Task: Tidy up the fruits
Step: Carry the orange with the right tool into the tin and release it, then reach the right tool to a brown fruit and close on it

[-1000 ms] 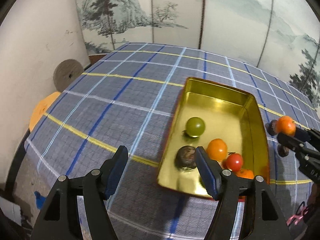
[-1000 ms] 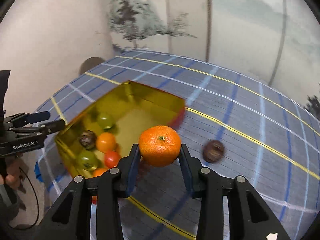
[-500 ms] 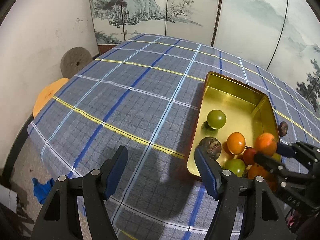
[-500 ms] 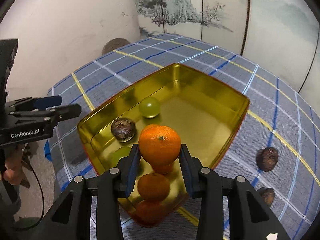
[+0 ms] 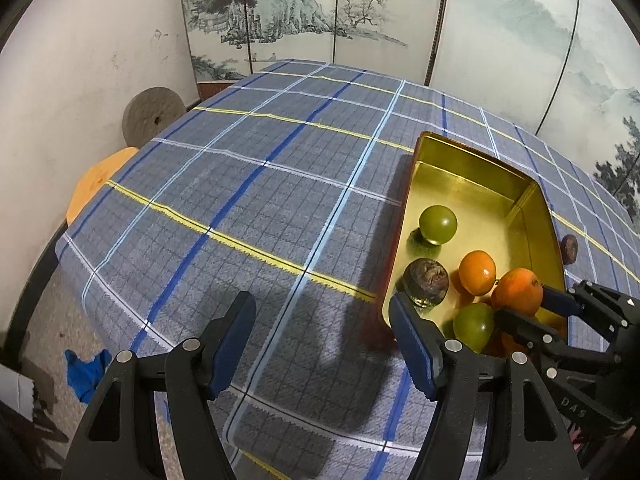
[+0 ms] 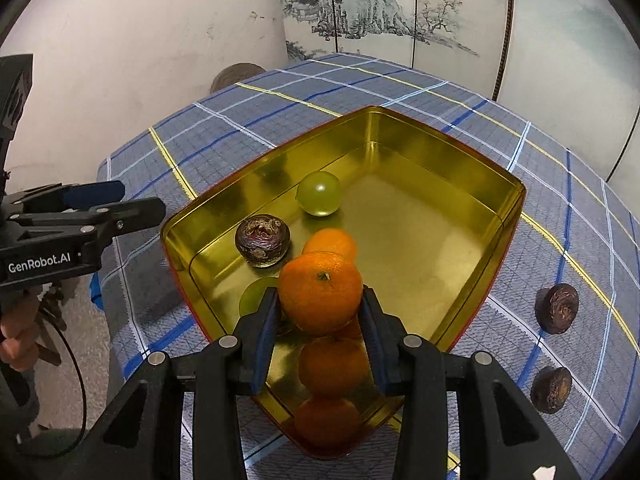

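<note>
Mandarin (image 6: 320, 291) sits clamped between your right hand-held gripper (image 6: 319, 322) pads over the tin (image 6: 472, 208); soft peel, so hold its middle gently. Left hand-held gripper (image 5: 322, 344) is half open, empty.

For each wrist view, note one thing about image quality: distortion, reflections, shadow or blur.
Left wrist view: fisheye bends the tablecloth stripes into curves, and a dark shadow lies on the cloth beside the tin. Right wrist view: the tin's shiny gold walls mirror the fruit inside, the held orange is sharp, and black vignette fills the corners.
</note>
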A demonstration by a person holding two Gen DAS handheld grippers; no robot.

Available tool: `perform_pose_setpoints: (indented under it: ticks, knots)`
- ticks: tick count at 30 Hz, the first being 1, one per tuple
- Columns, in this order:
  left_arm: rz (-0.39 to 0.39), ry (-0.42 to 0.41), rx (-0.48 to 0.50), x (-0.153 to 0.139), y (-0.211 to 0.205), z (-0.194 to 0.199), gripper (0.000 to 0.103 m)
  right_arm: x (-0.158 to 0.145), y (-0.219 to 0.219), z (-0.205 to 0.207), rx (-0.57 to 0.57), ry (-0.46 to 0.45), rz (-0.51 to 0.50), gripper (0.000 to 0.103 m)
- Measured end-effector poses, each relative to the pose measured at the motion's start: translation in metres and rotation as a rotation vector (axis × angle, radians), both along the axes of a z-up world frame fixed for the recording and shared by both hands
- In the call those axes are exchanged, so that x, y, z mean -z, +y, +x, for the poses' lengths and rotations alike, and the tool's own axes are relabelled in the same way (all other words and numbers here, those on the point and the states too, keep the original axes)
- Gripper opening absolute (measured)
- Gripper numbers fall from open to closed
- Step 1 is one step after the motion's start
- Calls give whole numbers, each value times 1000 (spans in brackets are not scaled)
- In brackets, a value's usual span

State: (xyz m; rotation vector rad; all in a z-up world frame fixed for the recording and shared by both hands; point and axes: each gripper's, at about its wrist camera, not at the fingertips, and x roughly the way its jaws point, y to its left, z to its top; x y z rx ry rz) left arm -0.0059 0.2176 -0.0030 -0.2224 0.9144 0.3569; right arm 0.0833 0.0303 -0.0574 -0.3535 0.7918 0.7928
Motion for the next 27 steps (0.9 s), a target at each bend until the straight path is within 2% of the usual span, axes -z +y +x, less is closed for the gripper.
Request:
perform_pose_setpoints:
  ticks: [12, 15, 21, 27]
  knots:
    - [8, 10, 39, 1, -7, -5, 70, 1, -4, 0, 21, 2, 1, 38]
    - [3, 15, 43, 2, -9, -4, 70, 0, -3, -1, 20, -2, 2, 42]
    - [-2, 14, 52, 0, -13, -5, 70, -2, -3, -7, 14, -16, 0, 43]
    - [-1, 3, 66, -4, -19, -3, 70, -17, -21, -13, 40, -43, 51, 43]
